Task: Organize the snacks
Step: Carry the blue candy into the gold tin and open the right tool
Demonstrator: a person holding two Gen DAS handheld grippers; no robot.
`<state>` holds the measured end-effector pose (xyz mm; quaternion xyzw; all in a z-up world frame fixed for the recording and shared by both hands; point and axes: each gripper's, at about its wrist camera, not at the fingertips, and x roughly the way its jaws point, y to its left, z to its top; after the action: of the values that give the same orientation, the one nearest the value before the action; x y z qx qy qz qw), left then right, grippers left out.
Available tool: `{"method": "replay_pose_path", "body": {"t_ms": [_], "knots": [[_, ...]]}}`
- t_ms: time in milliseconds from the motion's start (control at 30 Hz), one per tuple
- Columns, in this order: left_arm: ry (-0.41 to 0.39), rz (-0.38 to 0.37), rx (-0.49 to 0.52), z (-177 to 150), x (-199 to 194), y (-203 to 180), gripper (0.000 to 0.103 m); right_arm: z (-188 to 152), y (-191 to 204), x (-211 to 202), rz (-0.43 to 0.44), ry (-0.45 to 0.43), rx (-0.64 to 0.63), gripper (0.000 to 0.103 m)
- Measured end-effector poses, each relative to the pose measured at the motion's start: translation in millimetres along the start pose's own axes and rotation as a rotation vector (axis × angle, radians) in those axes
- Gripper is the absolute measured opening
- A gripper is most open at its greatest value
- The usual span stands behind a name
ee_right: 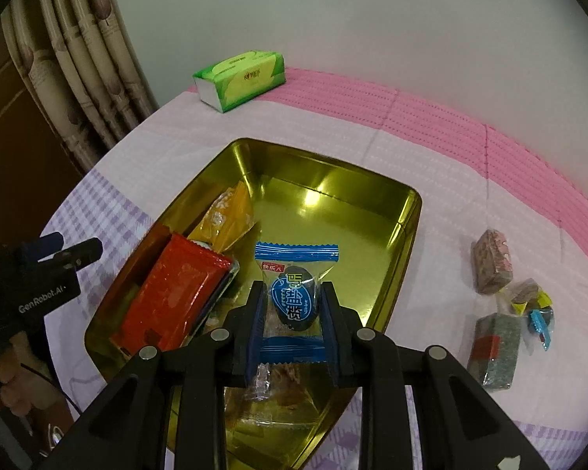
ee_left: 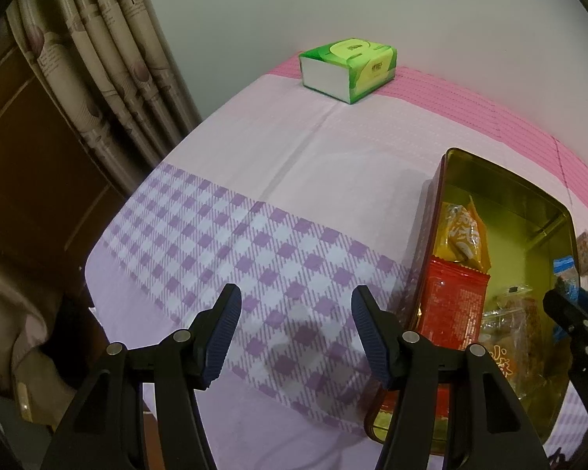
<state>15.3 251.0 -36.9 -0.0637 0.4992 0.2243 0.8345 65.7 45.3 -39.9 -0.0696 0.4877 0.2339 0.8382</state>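
Gold-lined tin [ee_right: 396, 211] sits open on the pink and purple-checked cloth [ee_left: 254, 180], and we see snacks already inside: a red packet [ee_right: 176, 293] along its left wall, an orange packet [ee_right: 227, 215] just behind that, and clear-wrapped pieces [ee_right: 282, 387] at the near end. Our right gripper [ee_right: 293, 305] hangs over the tin with its fingers pinching a blue-and-clear wrapped candy [ee_right: 296, 293], dark oval piece visible through the wrapper. Our left gripper [ee_left: 296, 333] hovers over bare checked cloth just left of the tin, fingers spread, nothing between them. To the right of the tin, on the cloth, we count a few loose snacks [ee_right: 494, 262], brownish blocks and small wrapped bits, apart from the tin. Green tissue pack [ee_right: 241, 78] rests at the far edge by the wall. Curtain [ee_left: 109, 58] hangs at left.
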Motion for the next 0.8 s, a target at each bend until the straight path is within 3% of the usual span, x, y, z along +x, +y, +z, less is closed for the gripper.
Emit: {"method": "replay_pose_path", "body": {"t_ms": [667,800], "knots": [[0.009,-0.005,0.003,-2.0,1.6,-1.6,0.060,-3.4,1.1,7.9,0.008,0.023,0.001,0.027],[0.011,-0.004,0.012,-2.6,1.6,-4.3,0.060,-2.4,-2.4,2.9,0.018,0.011,0.018,0.034]]}}
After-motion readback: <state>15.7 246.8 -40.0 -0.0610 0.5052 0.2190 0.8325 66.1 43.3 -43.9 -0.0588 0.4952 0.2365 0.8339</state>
